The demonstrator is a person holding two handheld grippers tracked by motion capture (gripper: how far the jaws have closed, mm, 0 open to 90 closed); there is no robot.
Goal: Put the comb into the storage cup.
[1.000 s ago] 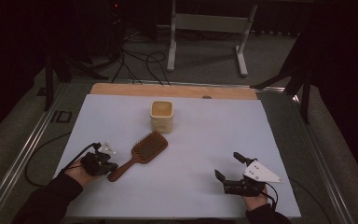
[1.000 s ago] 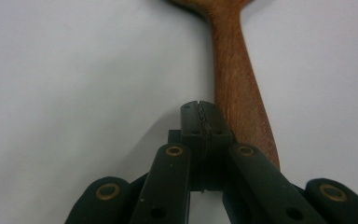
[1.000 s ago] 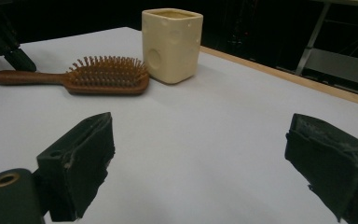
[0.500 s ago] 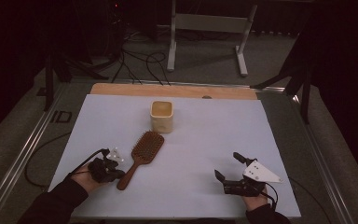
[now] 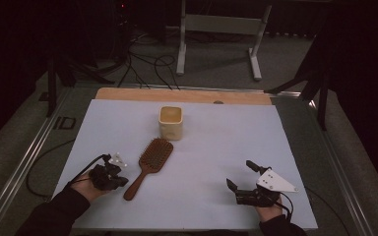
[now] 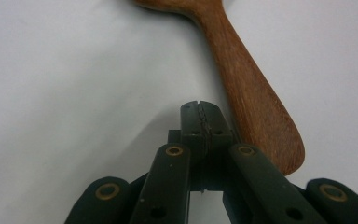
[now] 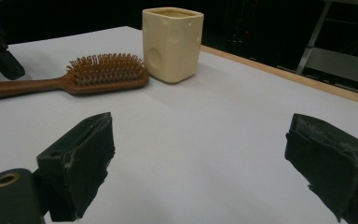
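We rest our left gripper (image 5: pixel 120 181) low on the table, jaws closed empty, just beside the hairbrush (image 5: pixel 147 165) handle. Our right gripper (image 5: pixel 240 178) lies level, well apart, jaws wide and empty.

Hairbrush (image 6: pixel 254 107) head beyond the left gripper view's top edge.

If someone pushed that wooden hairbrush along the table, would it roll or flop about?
Probably neither. The hairbrush looks like solid wood, so it should stay stiff. It lies bristles up on its flat back, so it would likely slide or swivel rather than roll. Lifted by its narrow handle, the wider head may droop.
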